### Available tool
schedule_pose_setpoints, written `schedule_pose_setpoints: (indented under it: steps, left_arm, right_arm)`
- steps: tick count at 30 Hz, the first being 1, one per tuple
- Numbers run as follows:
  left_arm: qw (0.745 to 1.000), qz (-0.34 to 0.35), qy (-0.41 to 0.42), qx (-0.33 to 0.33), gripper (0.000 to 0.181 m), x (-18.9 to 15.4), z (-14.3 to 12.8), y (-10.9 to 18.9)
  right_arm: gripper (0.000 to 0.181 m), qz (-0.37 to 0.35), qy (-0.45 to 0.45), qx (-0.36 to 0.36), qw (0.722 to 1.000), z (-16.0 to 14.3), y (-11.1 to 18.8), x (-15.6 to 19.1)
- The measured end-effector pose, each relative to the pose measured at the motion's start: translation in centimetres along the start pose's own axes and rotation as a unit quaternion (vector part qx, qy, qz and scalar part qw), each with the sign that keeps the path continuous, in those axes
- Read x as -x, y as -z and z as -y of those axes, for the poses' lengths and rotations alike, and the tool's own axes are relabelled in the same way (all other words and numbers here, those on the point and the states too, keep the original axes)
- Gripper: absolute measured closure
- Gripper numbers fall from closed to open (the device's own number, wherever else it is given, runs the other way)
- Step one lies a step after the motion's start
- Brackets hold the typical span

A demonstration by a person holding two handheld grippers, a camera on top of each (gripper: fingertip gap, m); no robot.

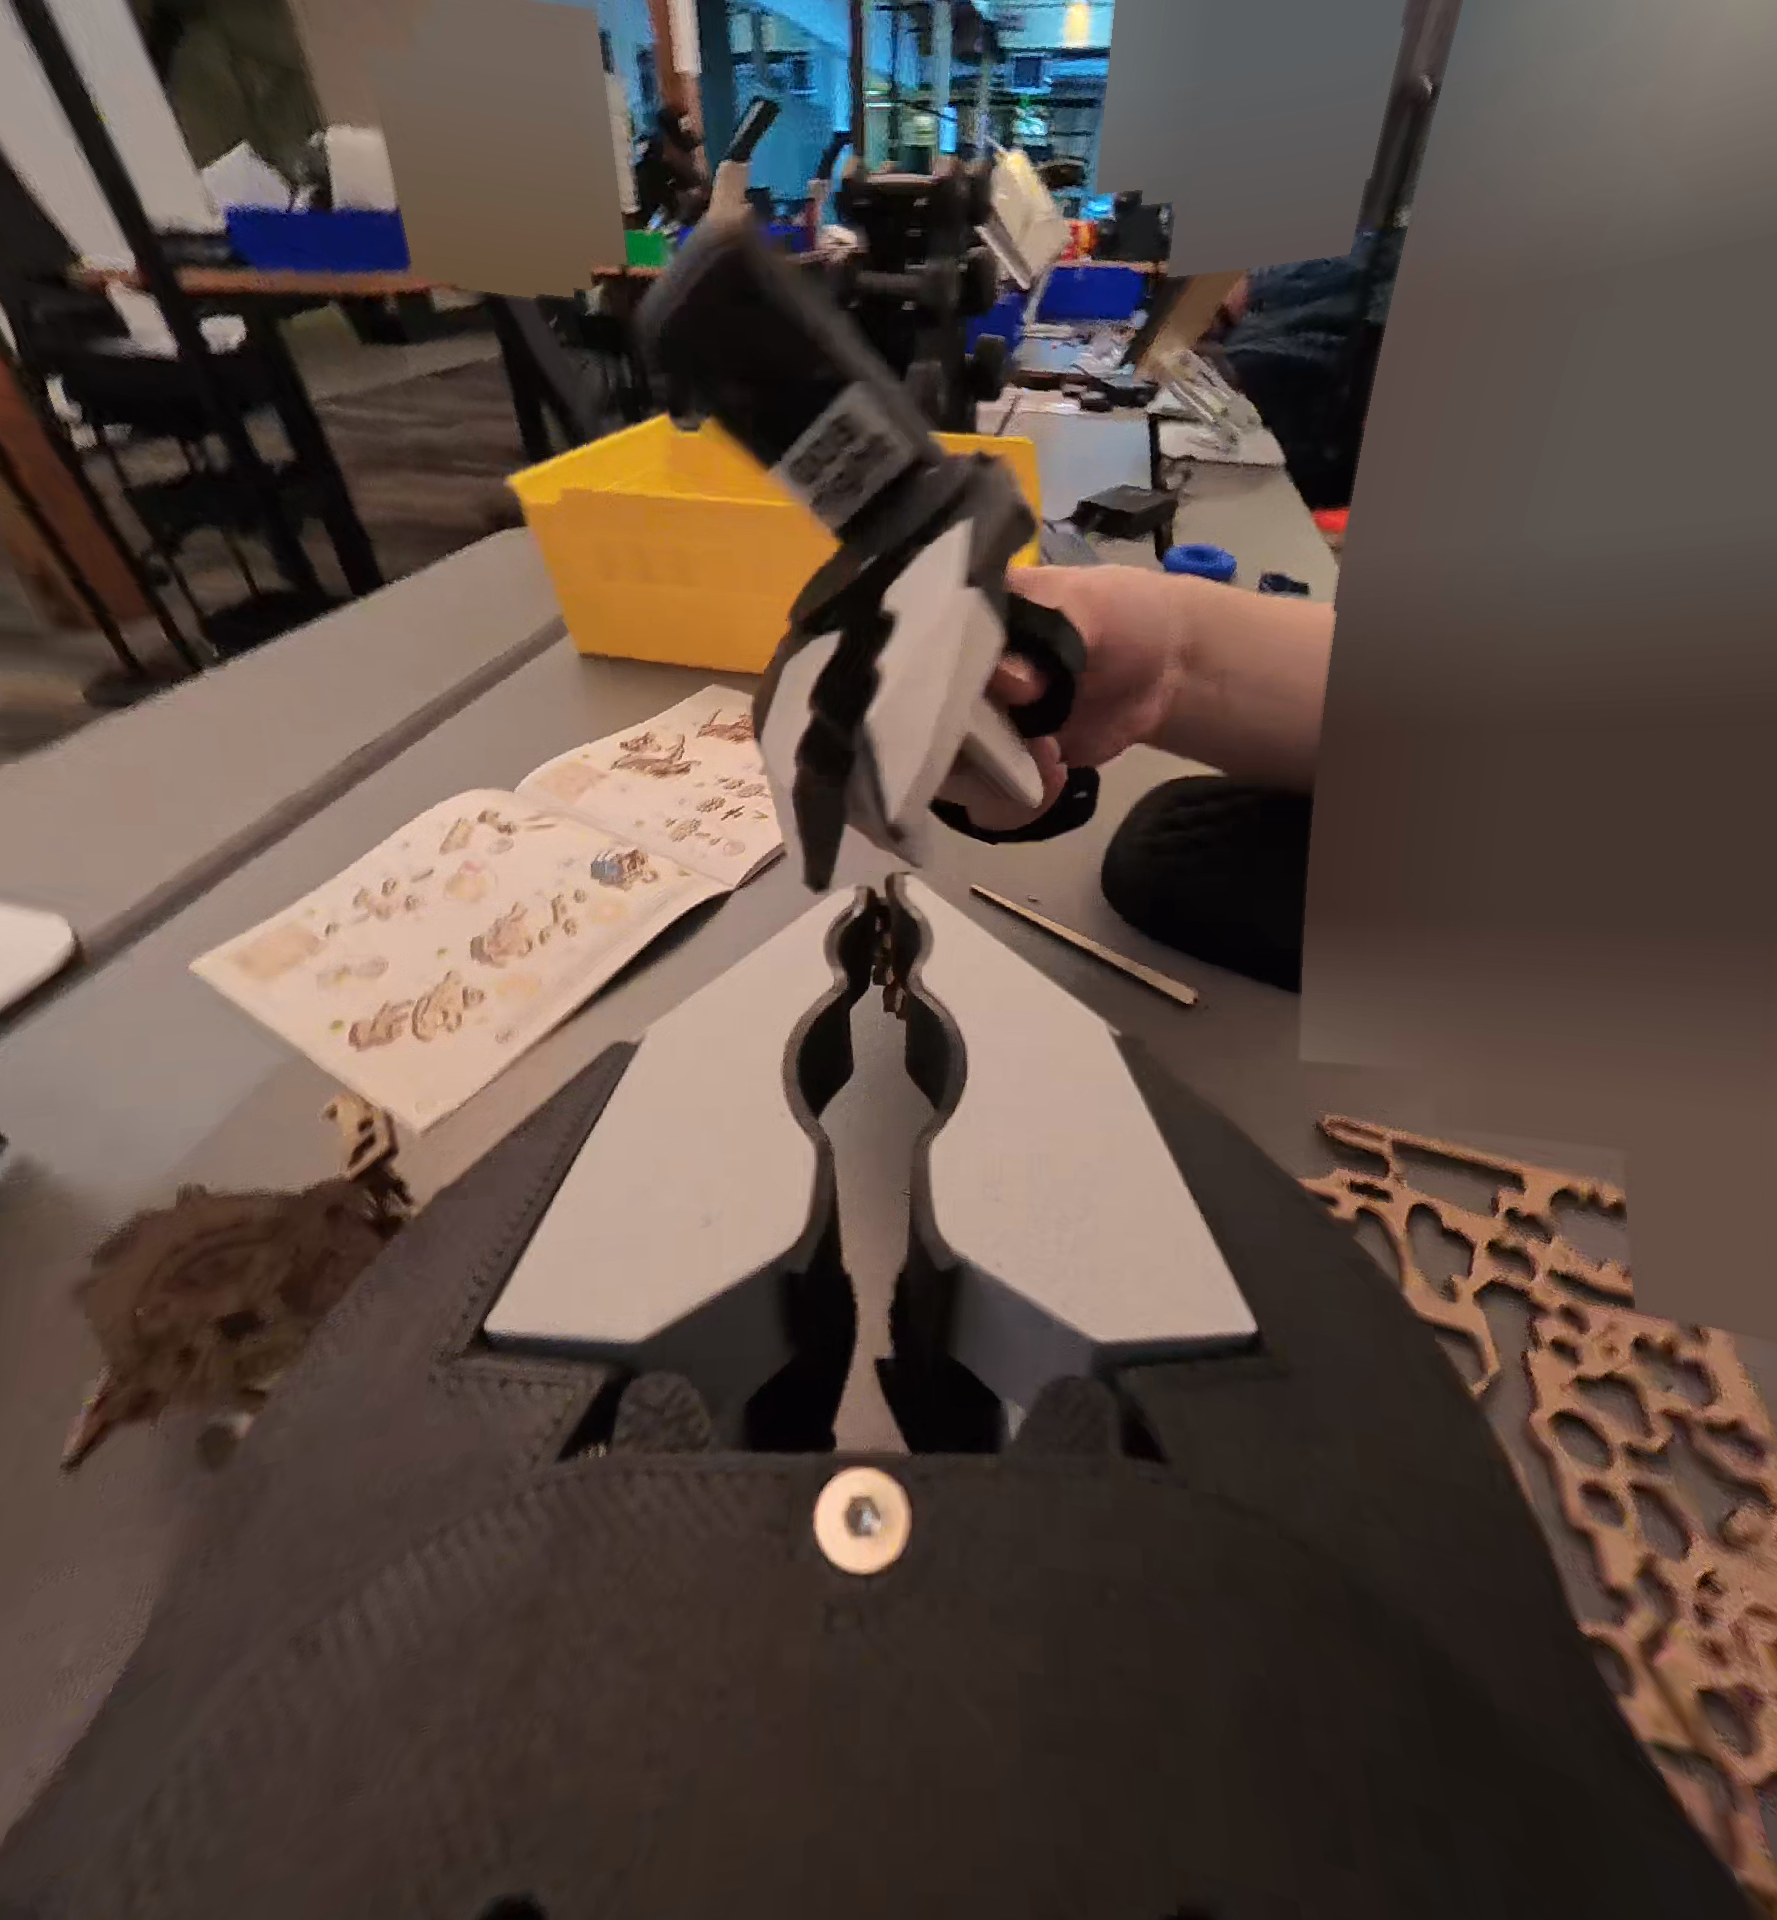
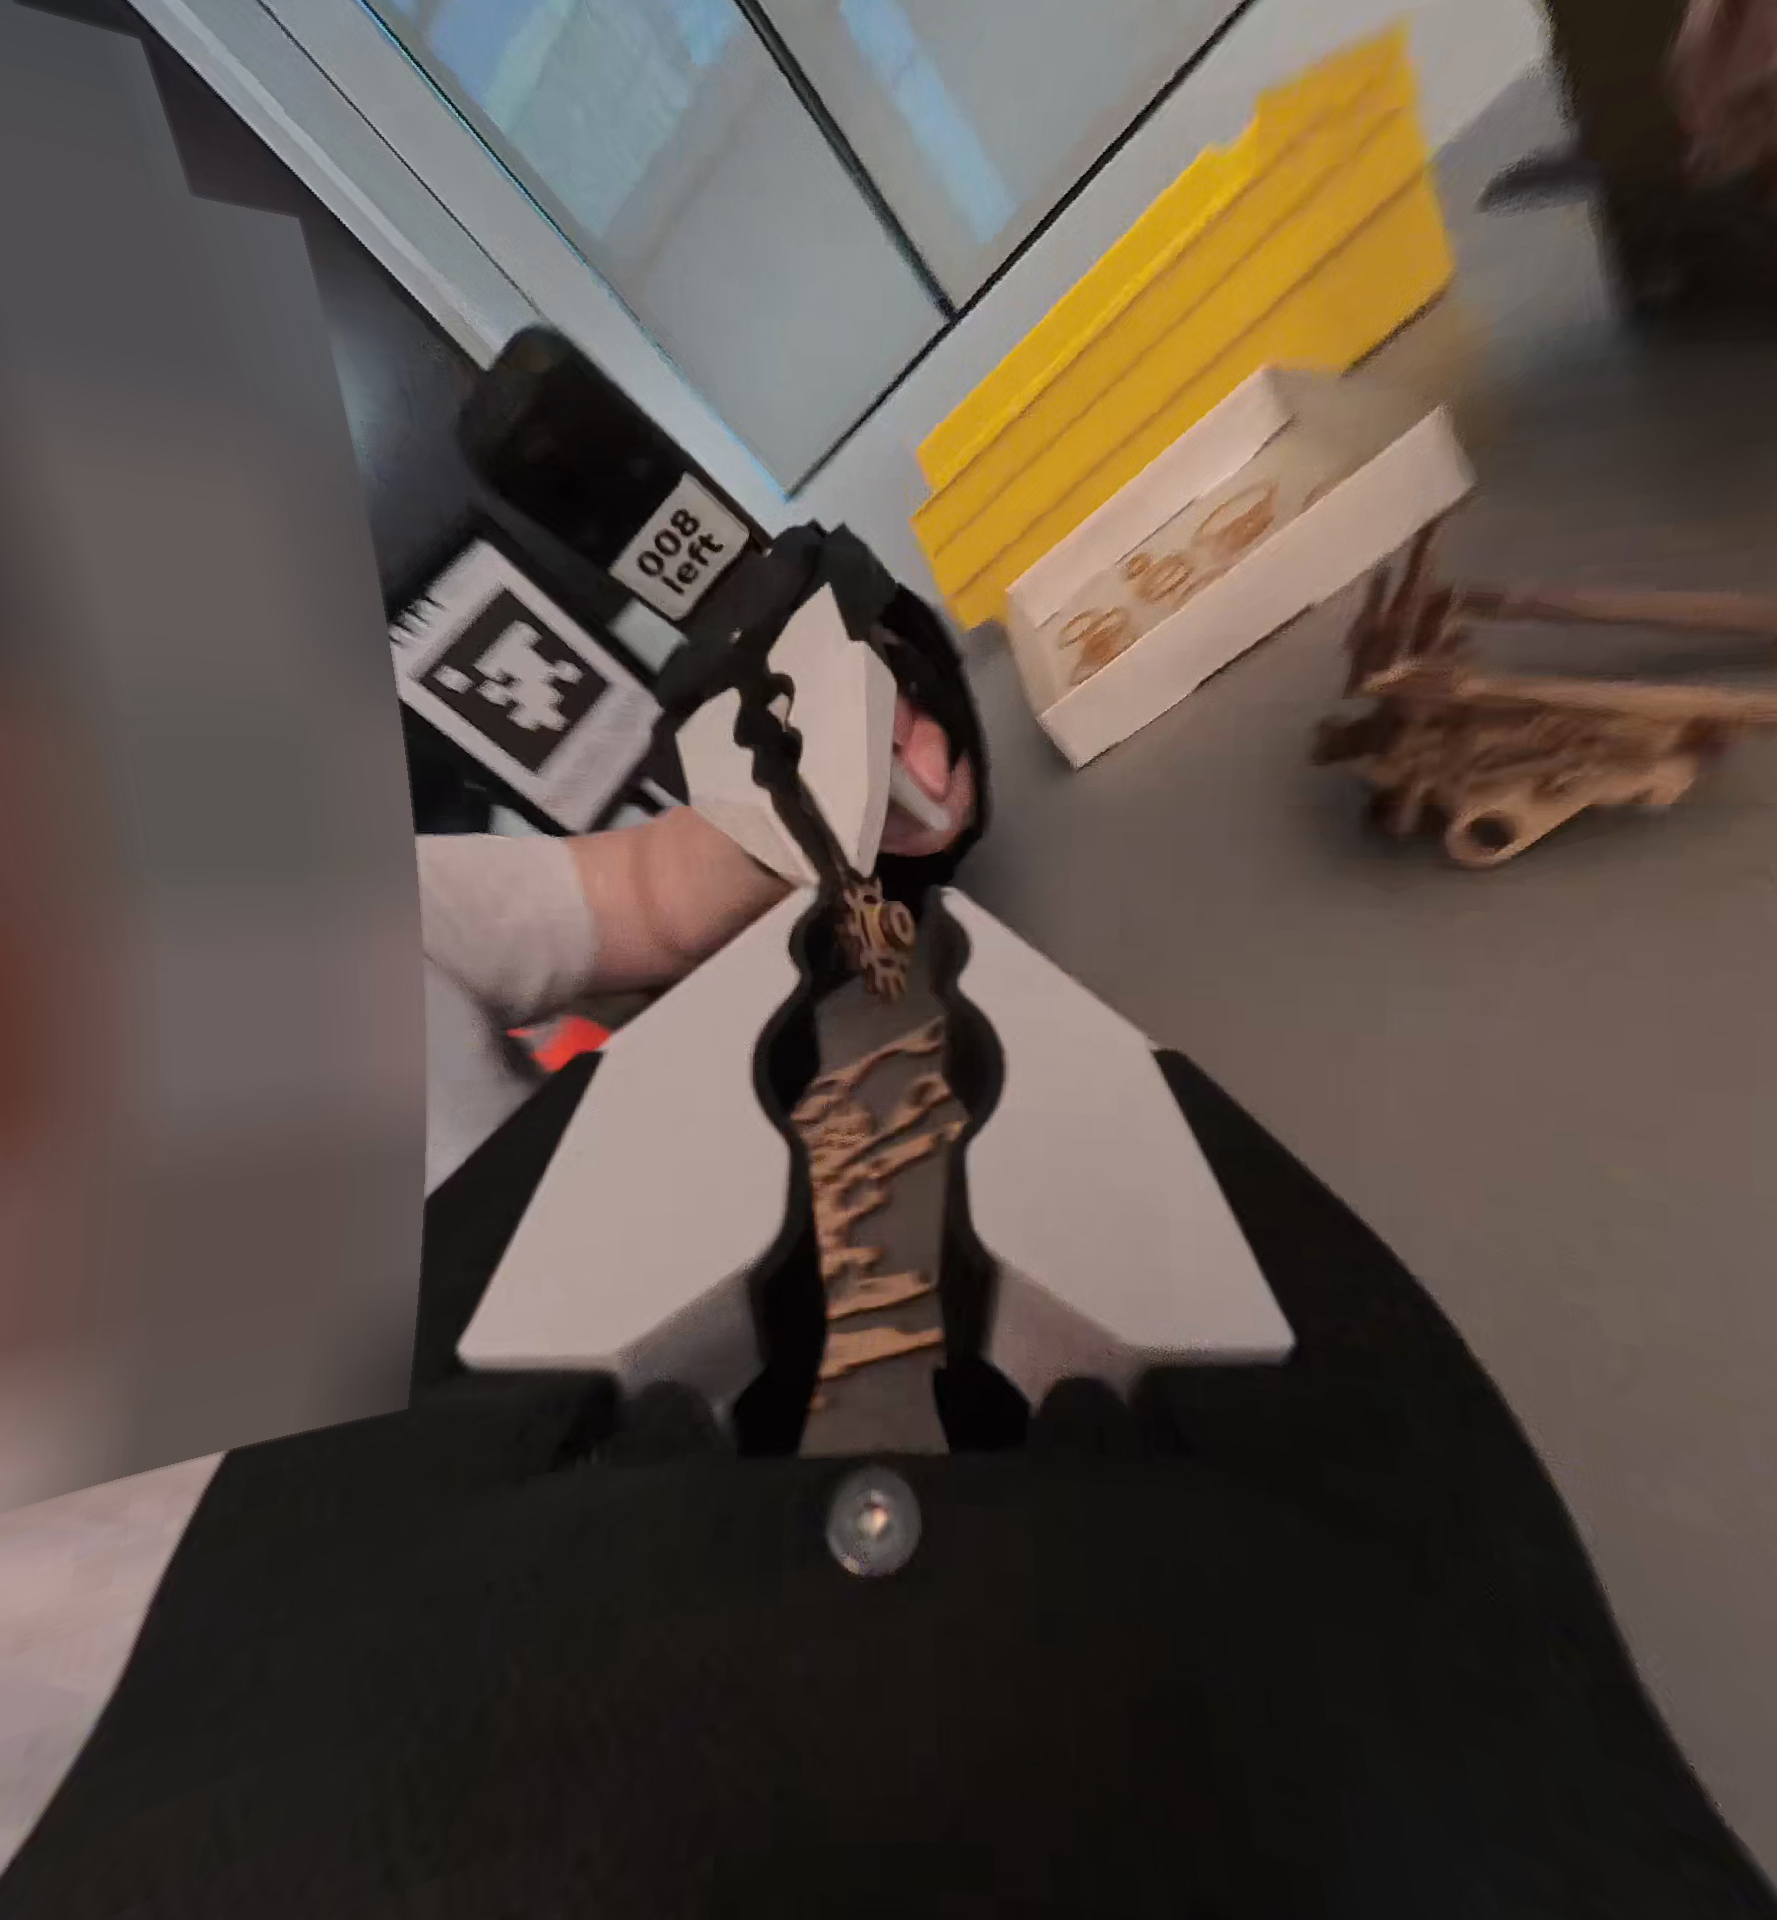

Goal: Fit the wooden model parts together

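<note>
In the left wrist view my left gripper (image 1: 876,902) is shut on a small wooden part (image 1: 890,961) pinched at its tips, above the grey table (image 1: 240,748). My right gripper (image 1: 830,871), held by a hand (image 1: 1102,665), comes down from above, and its tips meet mine. In the right wrist view my right gripper (image 2: 876,914) is closed around a small gear-like wooden part (image 2: 879,948). The left gripper (image 2: 851,875) touches that part from above. A partly built wooden model (image 1: 229,1309) lies at the left; it also shows in the right wrist view (image 2: 1528,727).
A wooden sheet with cut-outs (image 1: 1642,1455) lies at the right and shows below my right fingers (image 2: 873,1195). An open instruction booklet (image 1: 510,914), a yellow bin (image 1: 676,551), a thin wooden stick (image 1: 1081,945) and a white box of parts (image 2: 1227,561) are on the table.
</note>
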State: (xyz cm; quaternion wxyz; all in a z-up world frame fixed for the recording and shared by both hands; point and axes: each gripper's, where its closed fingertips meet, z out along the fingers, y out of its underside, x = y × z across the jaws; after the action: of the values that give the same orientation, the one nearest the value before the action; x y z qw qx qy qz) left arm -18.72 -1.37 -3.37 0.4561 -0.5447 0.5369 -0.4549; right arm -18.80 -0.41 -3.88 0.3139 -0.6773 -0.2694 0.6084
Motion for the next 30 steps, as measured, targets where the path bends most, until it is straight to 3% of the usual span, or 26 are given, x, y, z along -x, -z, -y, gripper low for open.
schedule_pose_setpoints:
  steps: [3,6,10,14,17,19,24,28,30]
  left_arm:
    - [0.994,0.002,0.108,-0.01,0.181,1.2,0.0,0.1]
    - [0.987,-0.006,0.16,-0.025,0.181,1.4,0.3,0.2]
    - [0.987,-0.006,0.159,-0.021,0.181,1.2,0.2,0.0]
    - [0.992,-0.004,0.124,-0.018,0.181,0.5,0.4,-0.2]
    - [0.996,-0.002,0.078,-0.041,0.181,-0.2,1.5,0.0]
    - [0.998,-0.002,0.032,-0.057,0.181,-0.7,2.2,0.2]
    - [0.992,-0.02,-0.056,-0.115,0.181,-2.4,4.1,1.5]
    - [0.987,-0.041,-0.101,-0.116,0.18,-3.5,4.0,1.6]
    - [0.985,-0.03,-0.127,-0.114,0.165,-3.6,3.9,1.5]
  right_arm:
    - [0.148,-0.044,0.107,-0.024,0.993,1.7,1.0,0.1]
    - [0.143,-0.035,0.097,0.015,0.995,0.4,-0.2,0.7]
    - [0.143,-0.055,0.102,0.066,0.991,-1.7,-1.6,0.0]
    - [0.167,-0.084,0.145,0.044,0.985,-0.7,-1.1,0.1]
    - [0.166,-0.093,0.174,0.083,0.977,-1.5,-1.2,0.4]
    - [0.174,-0.106,0.224,0.085,0.965,-1.2,-1.2,1.1]
    - [0.176,-0.118,0.336,0.086,0.931,-0.2,-0.9,3.8]
    - [0.18,-0.151,0.444,0.127,0.874,-0.7,-0.7,4.4]
    - [0.18,-0.173,0.48,0.139,0.849,-0.7,-0.5,4.2]
